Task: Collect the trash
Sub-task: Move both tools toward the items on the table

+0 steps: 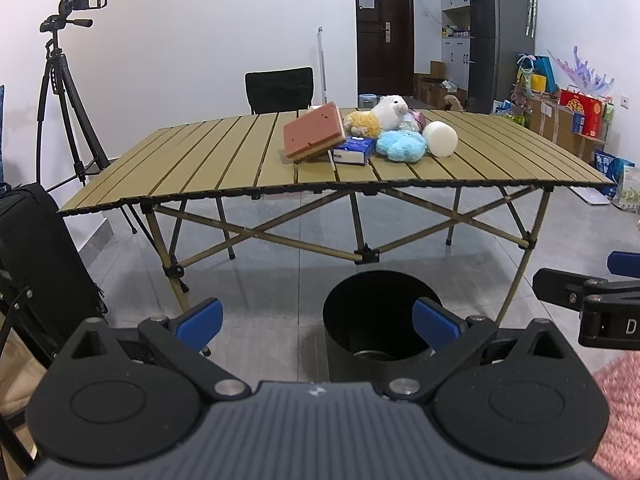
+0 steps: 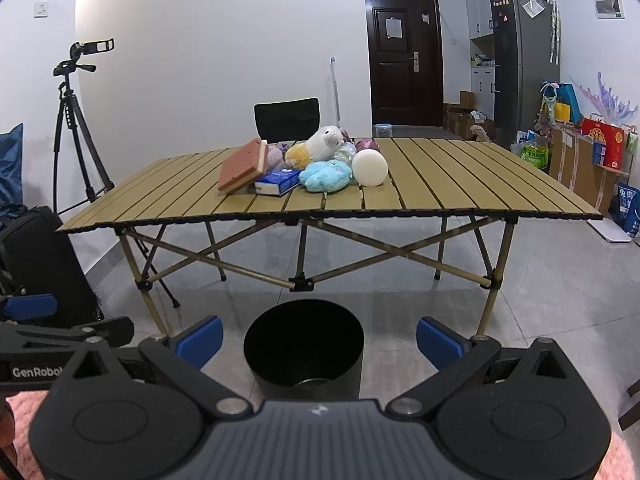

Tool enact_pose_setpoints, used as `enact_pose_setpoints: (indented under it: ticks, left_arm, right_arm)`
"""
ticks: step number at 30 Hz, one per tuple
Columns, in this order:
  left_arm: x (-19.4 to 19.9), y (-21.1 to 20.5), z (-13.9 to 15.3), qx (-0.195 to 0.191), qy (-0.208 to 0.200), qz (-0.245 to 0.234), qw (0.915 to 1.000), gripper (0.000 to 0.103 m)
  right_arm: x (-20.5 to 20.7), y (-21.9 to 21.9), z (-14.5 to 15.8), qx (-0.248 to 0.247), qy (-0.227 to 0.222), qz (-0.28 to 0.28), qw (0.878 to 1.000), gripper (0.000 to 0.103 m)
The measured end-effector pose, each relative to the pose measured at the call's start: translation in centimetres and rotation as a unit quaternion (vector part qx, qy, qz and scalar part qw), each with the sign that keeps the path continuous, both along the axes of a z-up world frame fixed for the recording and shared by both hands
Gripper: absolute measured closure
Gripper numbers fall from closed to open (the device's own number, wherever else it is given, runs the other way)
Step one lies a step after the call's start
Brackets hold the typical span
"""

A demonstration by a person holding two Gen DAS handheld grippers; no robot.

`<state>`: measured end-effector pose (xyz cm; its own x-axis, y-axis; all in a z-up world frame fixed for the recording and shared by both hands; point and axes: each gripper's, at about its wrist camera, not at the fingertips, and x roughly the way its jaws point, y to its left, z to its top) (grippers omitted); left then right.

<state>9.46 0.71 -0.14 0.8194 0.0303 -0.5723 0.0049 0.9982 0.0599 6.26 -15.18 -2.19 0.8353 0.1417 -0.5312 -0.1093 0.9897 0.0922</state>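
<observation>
Lived-in room, folding slat table [image 1: 224, 152] in the middle with a pile at its far side: sponge block [image 1: 314, 132], tissue pack [image 1: 354, 150], blue plush [image 1: 402, 146], white foam roll [image 1: 440, 139]. Black bin [image 2: 304, 348] sits on the floor near the front edge. Left gripper [image 1: 318, 320] and right gripper [image 2: 319, 338] both hang low, jaws spread wide, holding nothing. Looks like nothing's picked yet, so next is reaching up over the table to the pile.
</observation>
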Motion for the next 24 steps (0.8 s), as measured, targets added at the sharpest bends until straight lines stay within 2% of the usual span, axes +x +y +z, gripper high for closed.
enact_pose_setpoints:
  ticks: [14, 24]
  left_arm:
    - [8.6, -0.1, 1.1, 0.004, -0.022, 0.016, 0.9996, 0.0]
    - [14.8, 0.5, 2.4, -0.01, -0.045, 0.04, 0.9981, 0.0]
  right_arm:
    - [8.2, -0.5, 0.4, 0.002, -0.035, -0.004, 0.999, 0.0]
    - [14.7, -0.2, 1.4, -0.002, -0.072, 0.001, 0.997, 0.0]
